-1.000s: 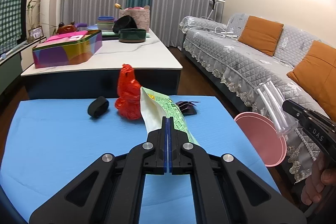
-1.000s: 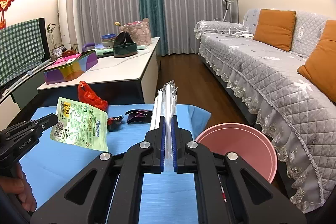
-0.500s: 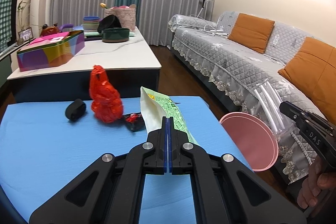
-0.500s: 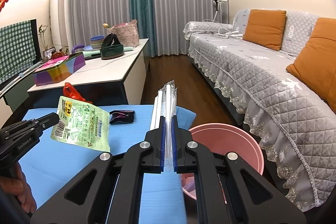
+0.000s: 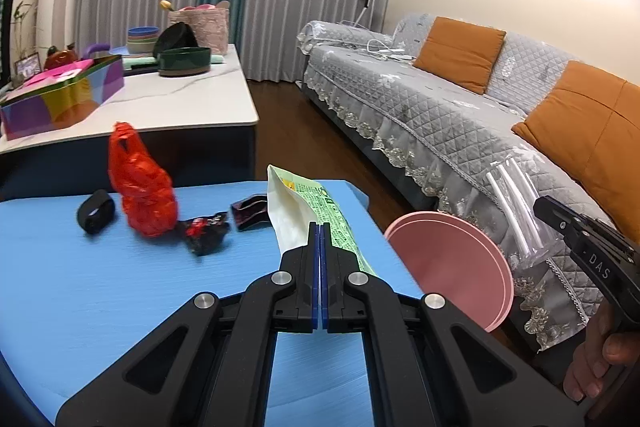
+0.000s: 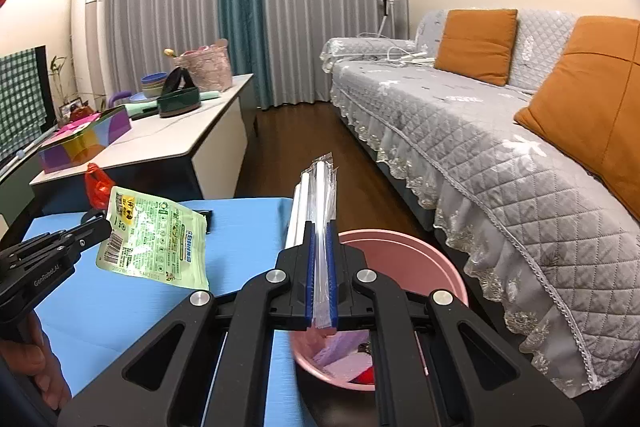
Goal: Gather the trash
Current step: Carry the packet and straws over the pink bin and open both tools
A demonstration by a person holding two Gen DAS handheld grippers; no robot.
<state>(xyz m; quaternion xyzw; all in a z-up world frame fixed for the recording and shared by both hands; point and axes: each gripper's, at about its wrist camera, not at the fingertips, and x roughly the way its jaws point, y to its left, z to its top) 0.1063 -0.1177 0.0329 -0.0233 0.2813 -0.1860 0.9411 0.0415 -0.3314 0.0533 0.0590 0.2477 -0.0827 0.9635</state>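
Left gripper (image 5: 321, 227) is clamped tight on a green pouch (image 5: 316, 211), holding it in the air above the blue table (image 5: 100, 287); a hand (image 6: 40, 367) grips its handle low at the left edge of the right view. Right gripper (image 6: 319, 227) is closed on a clear sleeve of straws (image 6: 320, 187), tilted slightly downward just over the pink bin (image 6: 440, 267) beside the table, with fingers (image 5: 600, 359) wrapped under its handle.

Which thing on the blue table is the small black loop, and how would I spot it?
Find the blue table before the white counter. On its far left side, left of the crumpled red plastic bag, lies the black loop. Unlike the shiny wrappers nearby, it is a plain matte ring.
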